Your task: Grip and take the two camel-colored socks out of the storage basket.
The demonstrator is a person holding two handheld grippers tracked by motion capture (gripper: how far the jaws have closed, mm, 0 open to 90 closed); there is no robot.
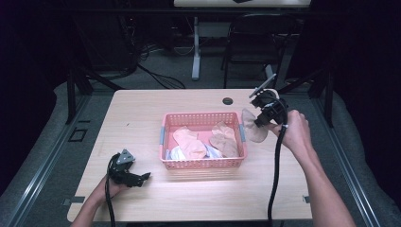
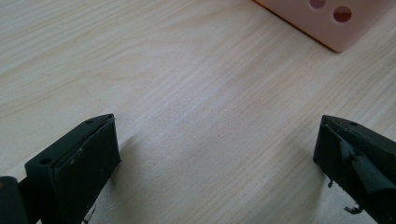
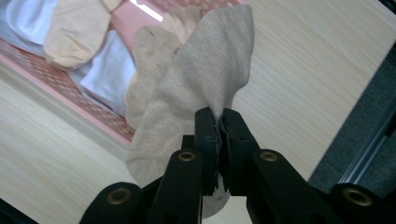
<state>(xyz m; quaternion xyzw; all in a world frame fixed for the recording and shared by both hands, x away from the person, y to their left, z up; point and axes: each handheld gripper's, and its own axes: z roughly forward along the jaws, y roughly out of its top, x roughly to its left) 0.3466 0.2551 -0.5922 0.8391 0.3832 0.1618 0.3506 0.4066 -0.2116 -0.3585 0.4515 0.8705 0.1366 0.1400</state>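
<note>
My right gripper point(image 3: 219, 128) pinches a tan sock point(image 3: 205, 88), held up just beside the right end of the pink basket point(image 1: 203, 163), which holds more socks point(image 1: 191, 144). My left gripper point(image 1: 142, 178) rests spread on the table point(image 1: 142, 113), left of the basket.

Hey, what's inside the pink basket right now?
The basket holds several socks: a peach one, a tan one and white ones. Whatever lies beneath them is covered. Another tan sock hangs outside, pinched in the right claw.
</note>
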